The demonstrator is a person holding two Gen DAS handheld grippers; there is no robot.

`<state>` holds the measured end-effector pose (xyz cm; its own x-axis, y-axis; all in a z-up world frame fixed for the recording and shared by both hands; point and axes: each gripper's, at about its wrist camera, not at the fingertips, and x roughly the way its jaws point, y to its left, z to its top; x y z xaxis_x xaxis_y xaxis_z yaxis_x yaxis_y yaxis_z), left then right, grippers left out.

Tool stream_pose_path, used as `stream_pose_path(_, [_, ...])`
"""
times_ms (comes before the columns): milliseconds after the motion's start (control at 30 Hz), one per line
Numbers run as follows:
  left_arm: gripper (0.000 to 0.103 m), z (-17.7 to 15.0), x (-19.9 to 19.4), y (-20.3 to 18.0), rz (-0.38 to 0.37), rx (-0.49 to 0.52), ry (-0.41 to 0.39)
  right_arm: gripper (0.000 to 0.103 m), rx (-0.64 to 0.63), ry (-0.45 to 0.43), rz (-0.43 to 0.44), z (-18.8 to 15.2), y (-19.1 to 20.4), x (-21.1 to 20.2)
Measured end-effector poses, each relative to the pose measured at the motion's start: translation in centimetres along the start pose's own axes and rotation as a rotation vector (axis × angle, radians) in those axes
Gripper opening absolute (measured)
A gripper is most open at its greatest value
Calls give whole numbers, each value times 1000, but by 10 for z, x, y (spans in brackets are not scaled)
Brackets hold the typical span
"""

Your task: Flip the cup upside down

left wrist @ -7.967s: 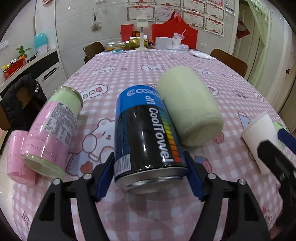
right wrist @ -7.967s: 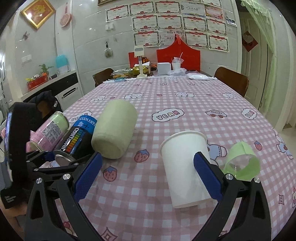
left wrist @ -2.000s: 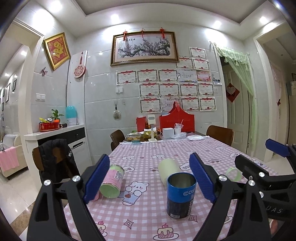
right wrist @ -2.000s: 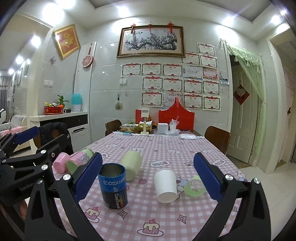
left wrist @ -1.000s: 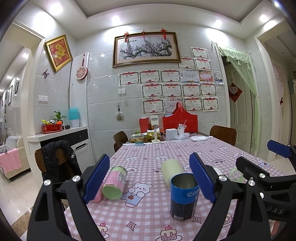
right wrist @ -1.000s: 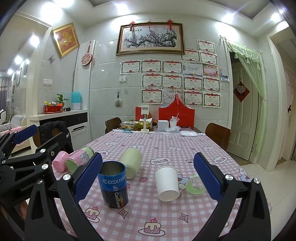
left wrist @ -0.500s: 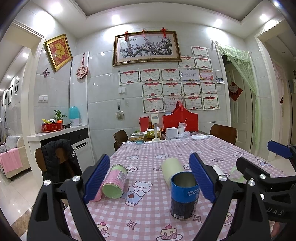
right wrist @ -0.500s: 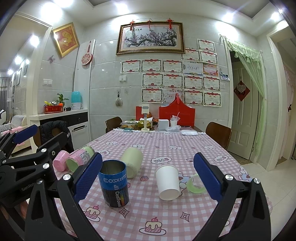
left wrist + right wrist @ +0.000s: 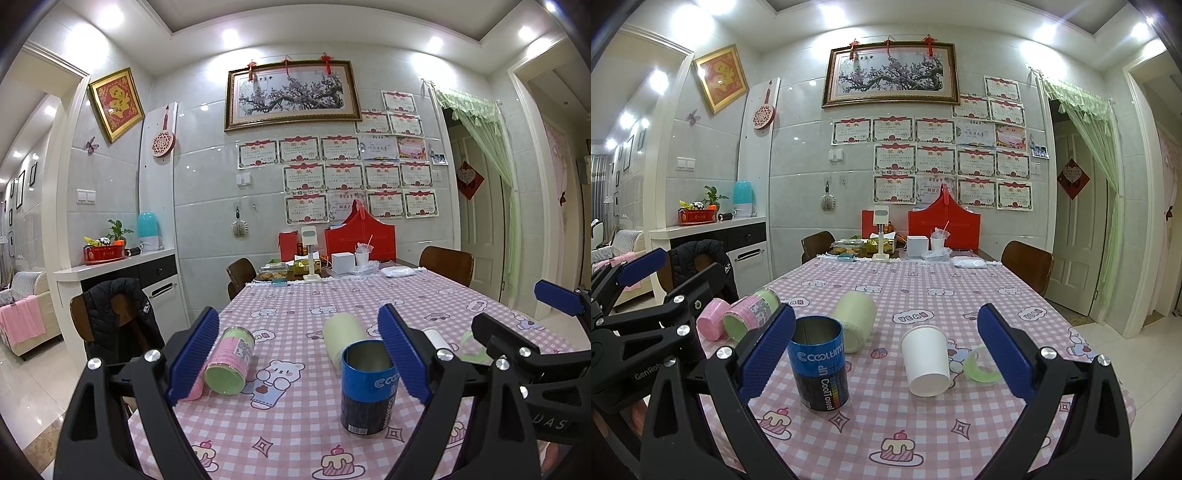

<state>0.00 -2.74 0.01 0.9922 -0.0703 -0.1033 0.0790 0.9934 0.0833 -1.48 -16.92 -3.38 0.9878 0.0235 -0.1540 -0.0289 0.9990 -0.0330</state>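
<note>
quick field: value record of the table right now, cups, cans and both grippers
white paper cup: upside down on the tablecloth, wide rim down
blue can: upright, open top, text inverted
pale green roll: on its side behind the blue can
pink and green can: on its side, far left
green tape ring: right of the paper cup
left gripper: open, holding nothing
right gripper: open, holding nothing
</note>
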Motion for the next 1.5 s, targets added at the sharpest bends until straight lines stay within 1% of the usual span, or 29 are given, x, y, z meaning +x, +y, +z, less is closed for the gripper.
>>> stream_pose_path(1500, [86,-3,0,1,2,2,3,95,1,11,-1,-5,0,1])
